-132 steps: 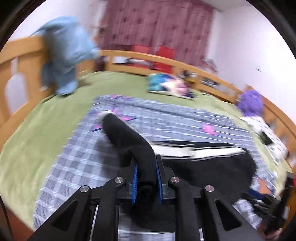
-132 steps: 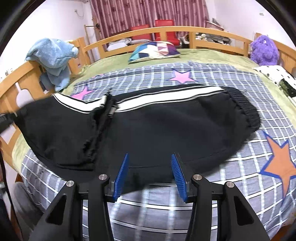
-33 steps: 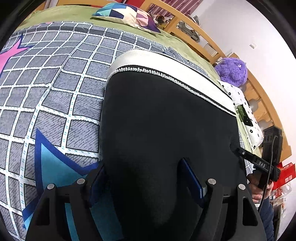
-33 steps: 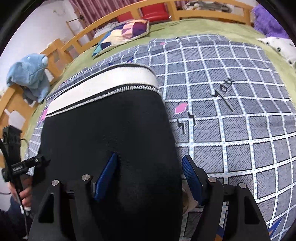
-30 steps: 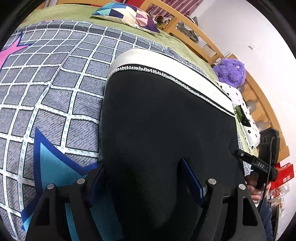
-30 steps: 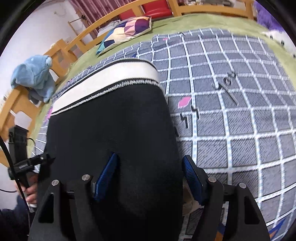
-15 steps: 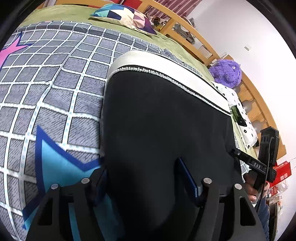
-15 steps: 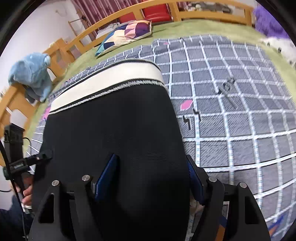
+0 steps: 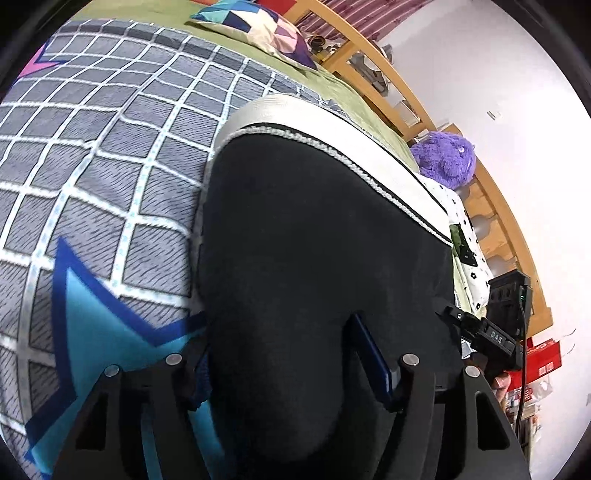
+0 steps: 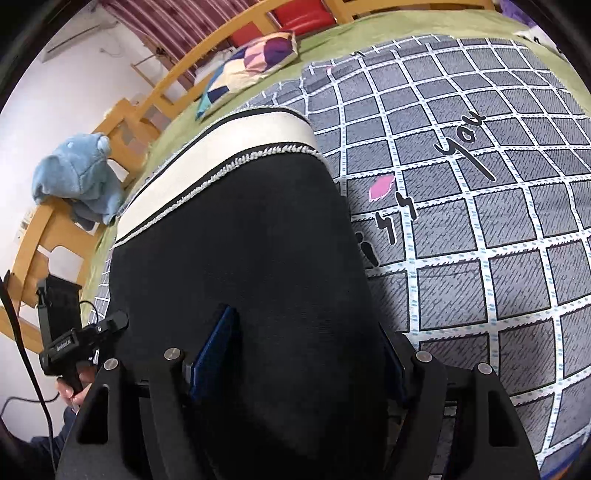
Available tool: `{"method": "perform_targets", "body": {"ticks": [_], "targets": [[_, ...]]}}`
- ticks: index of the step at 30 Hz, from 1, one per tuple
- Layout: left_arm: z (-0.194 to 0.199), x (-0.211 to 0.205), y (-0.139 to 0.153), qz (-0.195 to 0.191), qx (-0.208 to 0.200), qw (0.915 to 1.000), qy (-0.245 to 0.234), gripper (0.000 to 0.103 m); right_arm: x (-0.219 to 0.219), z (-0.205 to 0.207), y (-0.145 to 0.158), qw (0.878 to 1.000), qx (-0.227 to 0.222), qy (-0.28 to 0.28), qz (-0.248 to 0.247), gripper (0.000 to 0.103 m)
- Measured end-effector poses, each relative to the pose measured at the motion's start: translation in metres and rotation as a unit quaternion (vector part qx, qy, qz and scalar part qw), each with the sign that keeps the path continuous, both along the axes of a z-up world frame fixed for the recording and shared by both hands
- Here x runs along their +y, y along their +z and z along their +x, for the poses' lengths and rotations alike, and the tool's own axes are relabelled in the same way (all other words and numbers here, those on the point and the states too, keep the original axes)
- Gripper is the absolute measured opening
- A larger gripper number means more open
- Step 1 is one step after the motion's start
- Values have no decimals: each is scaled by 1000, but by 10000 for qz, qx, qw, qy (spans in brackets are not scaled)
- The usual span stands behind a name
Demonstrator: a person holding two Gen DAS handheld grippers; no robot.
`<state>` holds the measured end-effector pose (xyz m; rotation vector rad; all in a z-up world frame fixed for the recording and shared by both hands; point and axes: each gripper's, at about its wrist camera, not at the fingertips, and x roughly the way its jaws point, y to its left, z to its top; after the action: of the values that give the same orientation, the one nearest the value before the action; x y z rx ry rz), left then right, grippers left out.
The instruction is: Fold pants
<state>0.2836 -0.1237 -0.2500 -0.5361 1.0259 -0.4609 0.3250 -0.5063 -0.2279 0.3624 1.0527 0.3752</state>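
Note:
The black pants point(image 9: 317, 240) with a white side stripe point(image 9: 332, 147) lie folded into a short block on the grey checked blanket point(image 9: 110, 147). My left gripper point(image 9: 291, 365) is open, its blue pads straddling the near left corner of the folded pants. In the right wrist view the pants point(image 10: 240, 240) fill the middle, white stripe point(image 10: 221, 147) at the far edge. My right gripper point(image 10: 306, 354) is open and straddles the near right corner. Each gripper also shows in the other's view: the right one point(image 9: 487, 336), the left one point(image 10: 74, 343).
A patchwork pillow point(image 10: 251, 62) lies at the far side on the green bedspread point(image 10: 369, 33). A blue plush point(image 10: 77, 173) hangs on the wooden rail point(image 10: 55, 236). A purple plush point(image 9: 447, 162) and a white dotted cloth point(image 9: 469, 236) lie at the right.
Since 4.4 s ago the pants went from spread long to folded into a short block, and the left gripper opened. In the last second both grippers crept slightly inward over the near corners.

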Motion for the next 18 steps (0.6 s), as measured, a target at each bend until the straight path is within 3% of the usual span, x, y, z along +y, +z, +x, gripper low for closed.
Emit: {"method": "perform_targets", "body": {"ticks": [1, 3, 5, 7, 8, 10, 13, 15, 18], "targets": [[1, -1, 1, -3, 3, 10000, -15, 52, 2, -2, 0, 10000, -23, 19, -14, 61], [3, 3, 5, -150, 55, 9999, -33, 36, 2, -3, 1, 9999, 7, 26, 126, 58], [7, 10, 15, -415, 170, 9990, -88, 28, -7, -6, 4, 9992, 37, -54, 403, 47], [10, 13, 27, -512, 176, 9984, -160, 26, -15, -8, 11, 9964, 110, -235, 811, 33], [11, 14, 36, -476, 128, 9985, -225, 25, -16, -13, 19, 9944, 58, -340, 1001, 31], [9, 19, 54, -376, -21, 9989, -284, 24, -6, -21, 34, 9953, -37, -409, 878, 23], [6, 43, 78, -353, -110, 9987, -358, 24, 28, -39, 63, 9953, -274, -321, 873, 22], [-1, 71, 93, -26, -306, 9990, -340, 24, 56, -50, 76, 9959, -482, -182, 750, 21], [-10, 120, 104, 310, -367, 9986, -239, 24, 100, -56, 77, 9941, -453, 132, 978, 21]]}}
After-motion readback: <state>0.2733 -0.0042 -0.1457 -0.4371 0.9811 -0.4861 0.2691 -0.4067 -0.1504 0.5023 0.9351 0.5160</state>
